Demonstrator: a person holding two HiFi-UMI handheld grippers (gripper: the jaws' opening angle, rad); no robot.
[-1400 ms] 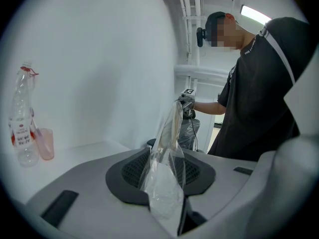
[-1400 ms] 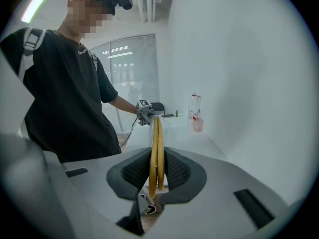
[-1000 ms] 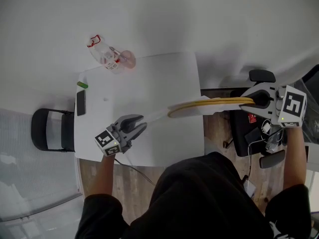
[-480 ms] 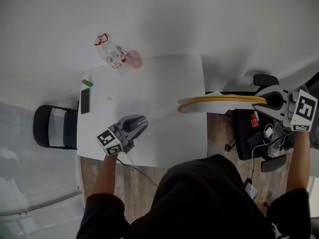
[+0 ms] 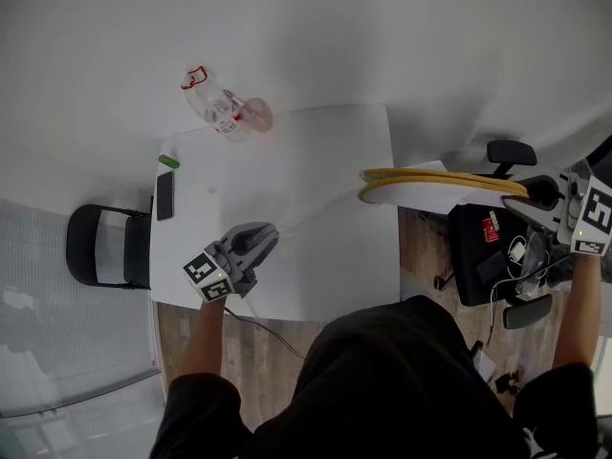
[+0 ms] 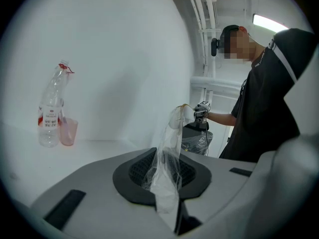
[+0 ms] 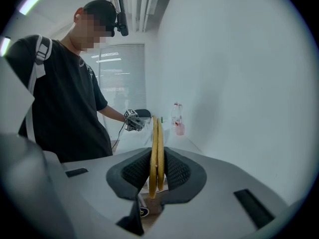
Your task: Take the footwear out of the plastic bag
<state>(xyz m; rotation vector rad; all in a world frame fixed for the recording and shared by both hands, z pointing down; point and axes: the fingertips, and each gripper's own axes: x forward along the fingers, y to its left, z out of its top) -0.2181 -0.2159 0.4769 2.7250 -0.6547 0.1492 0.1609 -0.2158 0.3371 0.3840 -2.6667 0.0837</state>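
The head view alone takes in the whole table [image 5: 325, 161]. The footwear [image 5: 440, 182], a flat yellow-edged pair, hangs level past the table's right edge. The clear plastic bag [image 5: 311, 218] stretches from the footwear's tip back over the table's near half. Whether the tip is still inside the bag, I cannot tell.

Only the gripper views show the grips. The left gripper [image 6: 167, 183] has just been closing its jaws and now pinches the bag's film over the table. The right gripper [image 7: 155, 183], off the table's right side, clamps both soles edge-on.
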